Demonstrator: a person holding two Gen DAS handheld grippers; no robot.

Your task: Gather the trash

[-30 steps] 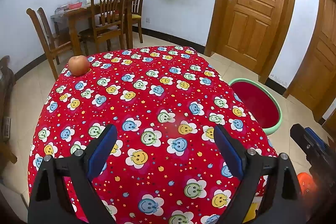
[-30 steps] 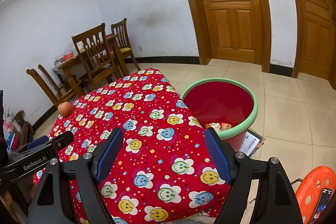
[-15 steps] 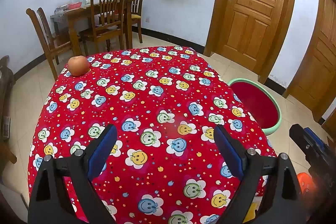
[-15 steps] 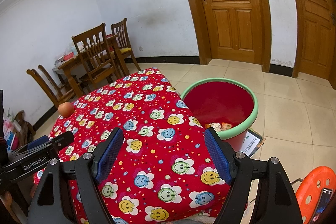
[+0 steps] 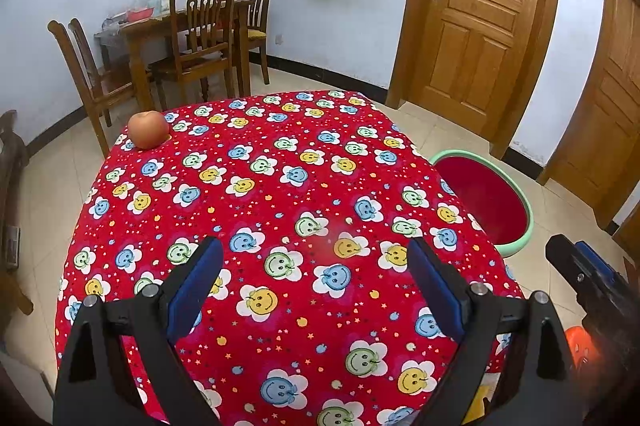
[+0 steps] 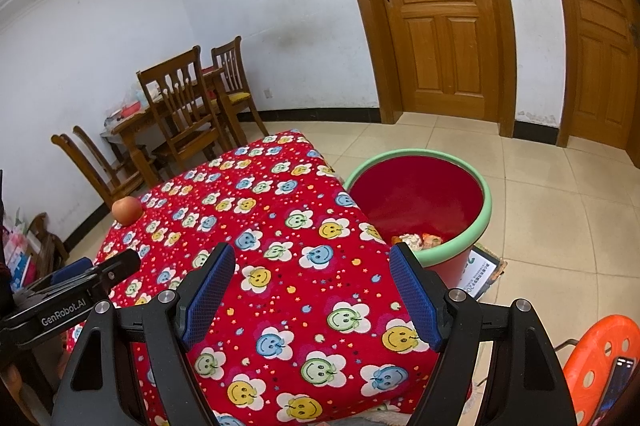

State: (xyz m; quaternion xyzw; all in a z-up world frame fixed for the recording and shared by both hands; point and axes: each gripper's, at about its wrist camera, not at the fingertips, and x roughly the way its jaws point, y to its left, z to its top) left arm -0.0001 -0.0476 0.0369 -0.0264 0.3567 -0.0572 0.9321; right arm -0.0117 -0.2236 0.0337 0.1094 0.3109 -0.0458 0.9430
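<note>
A red bin with a green rim (image 6: 420, 202) stands on the floor at the table's right side; it also shows in the left wrist view (image 5: 486, 200). Some trash (image 6: 416, 240) lies at its bottom. An apple (image 5: 148, 129) sits at the far left corner of the table's red smiley cloth (image 5: 280, 194); it also shows in the right wrist view (image 6: 127, 210). My left gripper (image 5: 316, 284) is open and empty above the table's near part. My right gripper (image 6: 310, 292) is open and empty above the table's near right corner, short of the bin.
A wooden dining table with chairs (image 5: 200, 30) stands behind by the wall. Wooden doors (image 5: 484, 10) are at the right. An orange plastic stool (image 6: 604, 358) with a phone on it stands at the near right. A paper box (image 6: 482, 270) lies beside the bin.
</note>
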